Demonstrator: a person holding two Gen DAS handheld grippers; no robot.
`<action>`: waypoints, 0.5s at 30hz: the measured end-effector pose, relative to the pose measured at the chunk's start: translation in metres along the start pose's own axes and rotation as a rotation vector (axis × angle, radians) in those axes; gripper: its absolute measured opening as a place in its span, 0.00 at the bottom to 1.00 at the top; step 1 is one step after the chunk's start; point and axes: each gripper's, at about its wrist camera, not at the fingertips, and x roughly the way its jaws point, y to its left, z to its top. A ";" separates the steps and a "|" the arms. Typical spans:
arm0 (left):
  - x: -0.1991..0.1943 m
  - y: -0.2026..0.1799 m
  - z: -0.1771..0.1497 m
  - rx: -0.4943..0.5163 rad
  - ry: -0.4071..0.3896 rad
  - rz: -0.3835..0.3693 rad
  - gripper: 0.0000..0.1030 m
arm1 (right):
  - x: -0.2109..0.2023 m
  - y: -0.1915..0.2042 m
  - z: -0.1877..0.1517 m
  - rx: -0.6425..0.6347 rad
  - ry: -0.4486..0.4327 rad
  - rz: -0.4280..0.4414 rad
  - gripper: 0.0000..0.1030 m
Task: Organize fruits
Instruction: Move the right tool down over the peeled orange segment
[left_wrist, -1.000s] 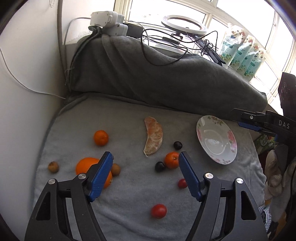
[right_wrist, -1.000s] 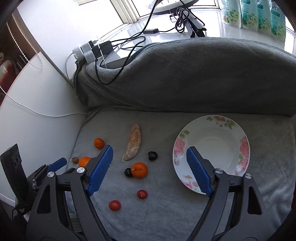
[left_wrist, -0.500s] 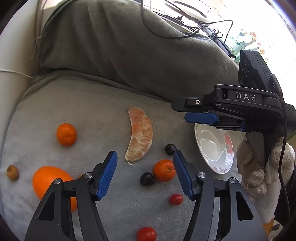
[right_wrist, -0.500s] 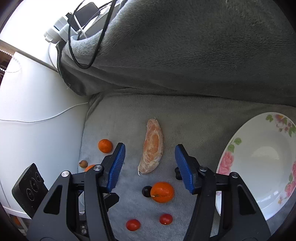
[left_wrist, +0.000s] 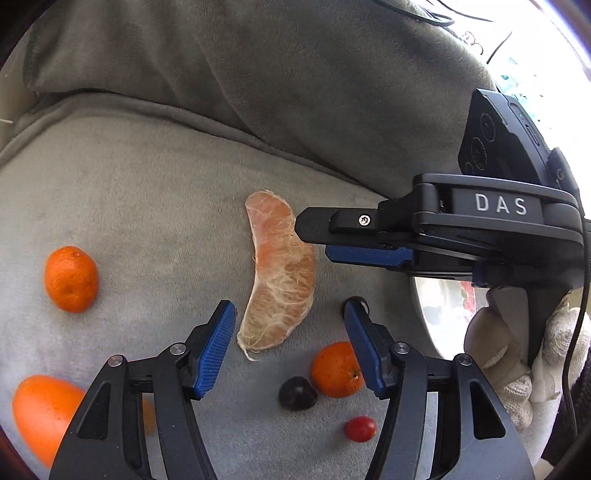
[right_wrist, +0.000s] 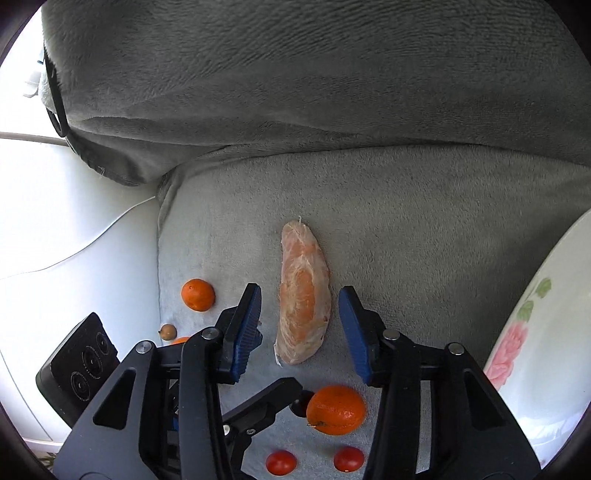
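A: So, the peeled citrus segment (right_wrist: 303, 301) is the target. It lies lengthwise on the grey blanket (right_wrist: 424, 229), at about nine o'clock from the flowered plate (right_wrist: 532, 332).

B: And the grippers?

A: Both hang over it. The right gripper (right_wrist: 300, 325) has the segment's lower half between its blue pads; the jaws have just been closing, half-narrowed now, with blanket visible on each side, so no contact yet. The left gripper (left_wrist: 290, 345) is partly open around the segment's near tip, also not touching.

B: How would you take it?

A: I'd judge it soft and easily torn. Keep the pads square across the short width, close only until they bear, then lift straight up. One gripper should do; the other ought to back away so the fingers don't collide.

B: Neighbours?

A: A small orange (right_wrist: 337, 409) and a dark grape (left_wrist: 297, 393) at six o'clock of the segment, two cherry tomatoes (right_wrist: 280, 462) beyond, another small orange (right_wrist: 198, 294) at nine o'clock, with a small brown fruit (right_wrist: 167, 331) beside that. Near, but none touching.

B: And the room?

A: The blanket rises into a fold at twelve o'clock. A white wall (right_wrist: 74, 229) stands at nine o'clock.
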 end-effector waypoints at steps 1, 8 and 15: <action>0.002 0.001 0.002 -0.004 0.008 -0.007 0.58 | 0.002 0.000 0.000 -0.003 0.004 -0.001 0.44; 0.016 -0.002 0.008 0.012 0.056 0.001 0.58 | 0.014 0.005 0.003 0.002 0.025 -0.014 0.40; 0.024 -0.025 0.014 0.090 0.070 0.061 0.57 | 0.030 0.008 0.005 0.026 0.046 -0.026 0.35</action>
